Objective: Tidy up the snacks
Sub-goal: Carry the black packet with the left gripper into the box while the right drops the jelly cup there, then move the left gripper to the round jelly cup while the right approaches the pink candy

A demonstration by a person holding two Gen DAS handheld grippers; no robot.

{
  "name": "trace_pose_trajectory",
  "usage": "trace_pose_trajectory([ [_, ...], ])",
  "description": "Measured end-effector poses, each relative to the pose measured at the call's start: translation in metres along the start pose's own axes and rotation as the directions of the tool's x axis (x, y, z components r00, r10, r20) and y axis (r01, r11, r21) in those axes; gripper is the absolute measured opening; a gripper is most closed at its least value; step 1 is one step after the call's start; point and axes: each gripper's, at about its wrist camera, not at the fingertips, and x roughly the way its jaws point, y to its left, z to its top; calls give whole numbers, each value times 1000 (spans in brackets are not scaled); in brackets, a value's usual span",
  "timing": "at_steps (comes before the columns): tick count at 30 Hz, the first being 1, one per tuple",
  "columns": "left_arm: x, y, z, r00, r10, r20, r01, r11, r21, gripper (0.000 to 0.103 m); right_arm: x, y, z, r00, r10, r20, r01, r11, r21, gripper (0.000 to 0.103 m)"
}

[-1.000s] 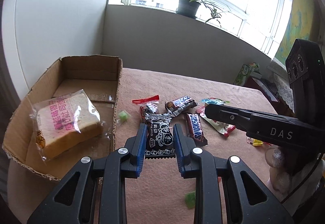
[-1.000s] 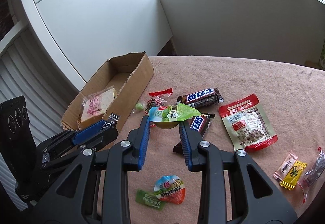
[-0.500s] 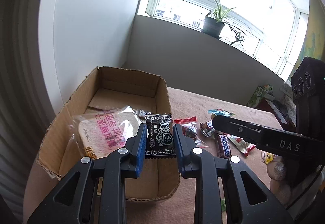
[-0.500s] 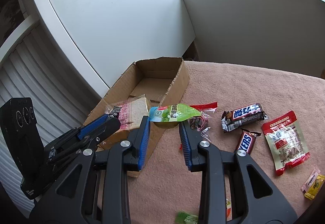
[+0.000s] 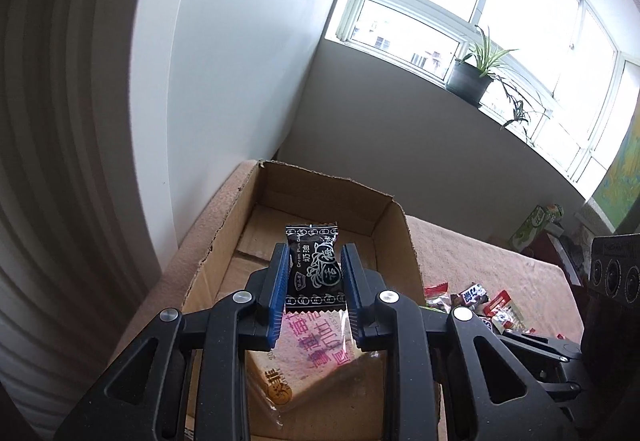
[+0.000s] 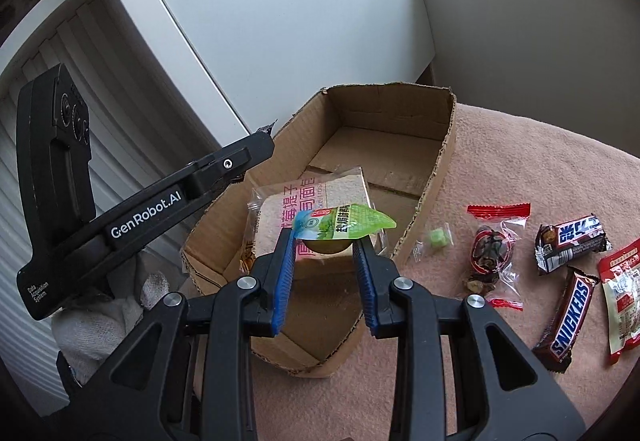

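We see a bench [image 6: 520, 169] covered in pink cloth beneath a window. The left tool [image 5: 313, 273] is clenched on a black plum-candy packet [image 5: 314, 268], held above the cardboard box [image 5: 384, 225] and the wrapped bread slice [image 5: 316, 357] inside it. The right tool [image 6: 325, 255] grips a green-lidded jelly cup [image 6: 340, 227] over the near end of the same box. At 3 o'clock from the right tool, on the cloth, lie a small green candy [image 6: 438, 237], a clear dried-fruit packet [image 6: 490, 257], a Snickers bar [image 6: 568, 321] and a red pouch [image 6: 622, 297].
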Motion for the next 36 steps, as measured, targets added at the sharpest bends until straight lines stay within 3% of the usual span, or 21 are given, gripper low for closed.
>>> trace_pose_trajectory([
  [6, 5, 13, 5, 1000, 5, -20, -6, 999, -49, 26, 8, 11, -4, 1000, -11, -13, 10, 999, -52, 36],
  [7, 6, 13, 8, 1000, 3, -23, -4, 998, -56, 32, 8, 12, -4, 1000, -11, -13, 10, 998, -61, 41],
  [9, 5, 13, 9, 1000, 6, -18, -7, 998, -55, 43, 8, 16, -6, 1000, -20, -4, 19, 996, -82, 65],
  [10, 5, 14, 9, 1000, 4, -17, -5, 998, -56, 53, 7, 18, -6, 1000, -31, 7, 31, 996, -89, 67],
  [11, 5, 14, 9, 1000, -3, -19, 1, 998, -60, 58, 6, 20, -7, 999, -39, 13, 40, 995, -96, 67],
  [21, -5, 12, 9, 1000, -6, 0, 6, 998, -59, 58, -30, 9, -24, 993, -110, 42, 115, 982, -150, 74],
  [31, -13, -26, -9, 999, -50, -1, 50, 999, 10, 58, -97, -54, -52, 981, -185, 57, 188, 980, -60, 74],
  [36, -13, -57, -21, 995, -91, -28, 93, 993, 75, 58, -126, -91, -61, 964, -256, 67, 256, 967, 9, 74],
])
